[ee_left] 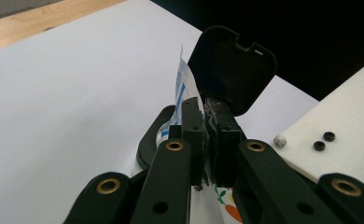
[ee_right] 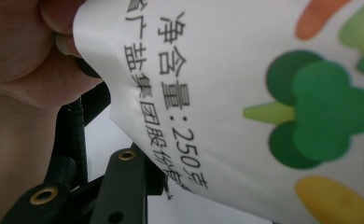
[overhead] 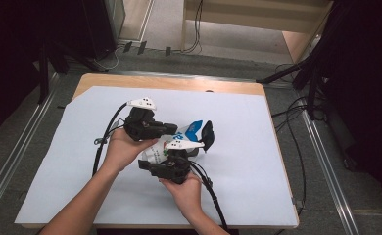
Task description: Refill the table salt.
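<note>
1. On the white mat, both grippers meet at one small printed pouch, which sits near the mat's middle, lifted between them.
2. The left gripper has its jaws pressed nearly together on the pouch's thin upper edge; in the left gripper view the blue-and-white film stands up between the pads, right beside the open black flip cap.
3. The right gripper is on the near side of the pouch, closer to the person than the left one. Its own view shows the pouch face with vegetable pictures and black lettering very close to the lens. Its jaws look partly spread around the body of the pouch, but I cannot tell for certain whether the pads press on it.
4. The step in hand looks like steadying the pouch with the cap already swung open, one gripper at the top seam and one at the body.
5. The next move likely calls for keeping the top pinch firm and the pouch upright, since the spout is open and a tilt or squeeze could spill the contents onto the mat.
</note>
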A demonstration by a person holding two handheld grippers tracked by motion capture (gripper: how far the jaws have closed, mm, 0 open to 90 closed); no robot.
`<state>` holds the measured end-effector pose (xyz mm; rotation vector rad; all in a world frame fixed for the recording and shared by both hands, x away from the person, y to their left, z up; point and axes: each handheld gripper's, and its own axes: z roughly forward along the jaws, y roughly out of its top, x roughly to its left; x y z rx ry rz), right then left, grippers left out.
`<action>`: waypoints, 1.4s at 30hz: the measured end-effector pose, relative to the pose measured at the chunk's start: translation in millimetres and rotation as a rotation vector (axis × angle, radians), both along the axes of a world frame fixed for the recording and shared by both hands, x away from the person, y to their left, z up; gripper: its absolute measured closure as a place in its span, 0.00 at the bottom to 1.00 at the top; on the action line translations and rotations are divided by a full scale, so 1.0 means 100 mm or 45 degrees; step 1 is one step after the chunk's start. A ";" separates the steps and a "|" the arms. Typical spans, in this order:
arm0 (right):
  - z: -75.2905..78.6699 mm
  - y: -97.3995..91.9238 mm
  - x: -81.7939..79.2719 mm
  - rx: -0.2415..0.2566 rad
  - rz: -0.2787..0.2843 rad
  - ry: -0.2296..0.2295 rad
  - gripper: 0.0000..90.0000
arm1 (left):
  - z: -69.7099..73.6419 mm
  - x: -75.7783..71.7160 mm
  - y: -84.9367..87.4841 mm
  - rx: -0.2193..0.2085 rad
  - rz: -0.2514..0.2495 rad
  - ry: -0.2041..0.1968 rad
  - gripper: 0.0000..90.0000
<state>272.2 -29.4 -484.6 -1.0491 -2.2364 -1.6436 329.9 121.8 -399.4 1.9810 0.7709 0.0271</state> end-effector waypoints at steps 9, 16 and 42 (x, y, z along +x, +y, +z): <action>-0.01 0.02 -0.01 -0.010 0.008 -0.011 0.65 | 0.01 -0.01 -0.01 0.000 0.017 -0.011 1.00; -0.05 0.02 -0.01 -0.027 -0.004 -0.024 0.64 | 0.02 -0.02 0.00 0.004 0.026 -0.017 1.00; -0.05 0.01 -0.02 0.000 -0.003 0.000 0.73 | 0.04 -0.03 0.02 -0.015 0.046 -0.050 1.00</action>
